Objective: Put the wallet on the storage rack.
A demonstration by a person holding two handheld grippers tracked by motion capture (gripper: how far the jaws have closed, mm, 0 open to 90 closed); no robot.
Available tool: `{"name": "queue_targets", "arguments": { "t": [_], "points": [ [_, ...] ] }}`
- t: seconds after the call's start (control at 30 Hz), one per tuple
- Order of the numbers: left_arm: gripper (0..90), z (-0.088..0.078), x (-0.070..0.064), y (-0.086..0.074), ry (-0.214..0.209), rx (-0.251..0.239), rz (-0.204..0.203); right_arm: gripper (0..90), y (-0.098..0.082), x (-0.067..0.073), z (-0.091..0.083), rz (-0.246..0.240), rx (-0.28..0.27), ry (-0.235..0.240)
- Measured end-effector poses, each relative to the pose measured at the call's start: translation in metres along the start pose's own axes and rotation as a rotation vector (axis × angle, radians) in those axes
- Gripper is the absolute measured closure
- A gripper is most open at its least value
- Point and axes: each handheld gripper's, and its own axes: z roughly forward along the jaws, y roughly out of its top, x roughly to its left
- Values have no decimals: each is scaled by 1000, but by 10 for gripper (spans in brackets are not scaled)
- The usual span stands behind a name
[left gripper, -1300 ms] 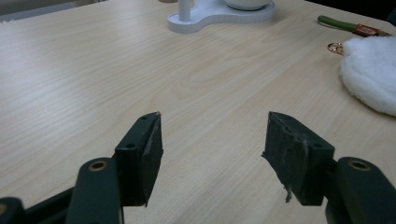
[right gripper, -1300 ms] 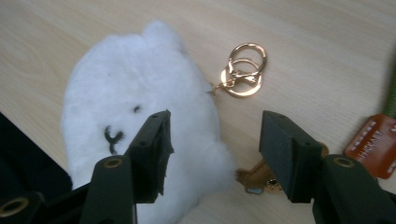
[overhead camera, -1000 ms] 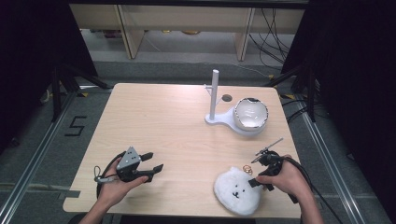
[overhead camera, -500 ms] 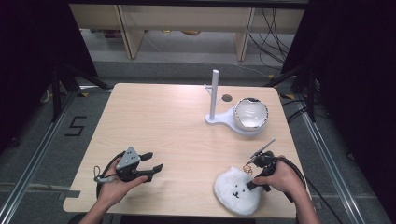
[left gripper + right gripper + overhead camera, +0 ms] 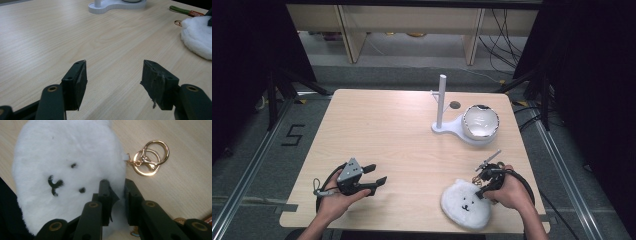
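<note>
My right gripper has just been closing, and its 2 jaws now pinch the edge of the plush, a white fluffy keychain with a small bear face. From the right gripper view, fur fills the narrow gap between the pads, so I judge the grip made. The plush lies flat on the worktop at the near right corner, face up, under my right hand. Its gold rings lie on the wood just beside the fur, joined to it by a short clasp, untouched by the gripper.

My left gripper rests near the front left of the worktop, well apart from the plush. Its jaws stand wide apart with nothing between them; the left gripper view looks across bare wood towards the plush at the right edge.

Farther back on the right stands a white stand with an upright post and a short peg, and a shiny bowl sits on its base.

The step in hand looks like the pick-up: the grip on the plush is set and the lift comes next. That calls for raising it gently so the fur does not slip from the pads. If the stand's peg is the goal, the rings must hang free to be hooked over it, perhaps steadied by my left gripper.
</note>
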Motion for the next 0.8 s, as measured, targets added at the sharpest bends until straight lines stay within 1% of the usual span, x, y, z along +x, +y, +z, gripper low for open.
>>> {"name": "queue_targets", "arguments": {
  "t": [0.07,0.1,0.2,0.23,0.27,0.3,0.33,0.37,0.4,0.43,0.47,0.53,0.57,0.6,0.63,0.67,0.7,0.73,0.77,0.8],
  "points": [
    [366,0,0,0,1,-1,-1,803,-2,3,-1,-14,-21,-8],
    [366,0,0,0,2,0,0,805,-3,4,-1,-8,-28,-13],
    [366,0,0,-1,3,-1,-2,810,-7,6,-2,-25,-60,-24],
    [366,0,1,-1,1,1,2,811,-8,8,-3,-18,-72,-31],
    [366,0,0,-2,7,1,-3,812,-10,10,-5,0,-74,-34],
    [366,-1,0,-2,9,4,-4,813,-11,10,-5,-27,-100,-38],
    [366,-1,0,-2,9,4,-4,813,-13,11,-5,-30,-111,-43],
    [366,-1,0,-2,10,10,-2,813,-15,15,-6,-6,-112,-44],
    [366,-1,0,-2,10,10,-2,814,-16,15,-7,-27,-132,-68],
    [366,0,-1,-2,-3,2,-4,815,-18,16,-8,-45,-155,-69],
    [367,0,-1,-3,-4,-1,-4,816,-19,18,-9,-50,-172,-73],
    [366,-1,-2,-3,-5,0,-3,817,-23,24,-12,-40,-211,-85],
    [367,-1,-2,-3,-5,0,-3,817,-23,24,-12,-40,-211,-85],
    [367,0,-2,-3,-4,0,-3,819,-26,27,-14,-57,-250,-102],
    [367,-1,-2,-3,5,9,-2,819,-28,28,-15,-58,-269,-108],
    [367,-1,-2,-3,5,9,-2,820,-29,28,-15,-72,-282,-114],
    [367,-1,-2,-3,5,7,-3,820,-29,28,-15,-72,-282,-114],
    [367,0,-2,-4,-4,-1,-4,821,-31,28,-18,-79,-308,-118],
    [367,-1,-2,-3,-6,-4,1,820,-31,29,-18,-71,-324,-126],
    [367,-1,-3,-3,-3,-7,-4,820,-32,31,-20,-55,-328,-119]
  ]
}}
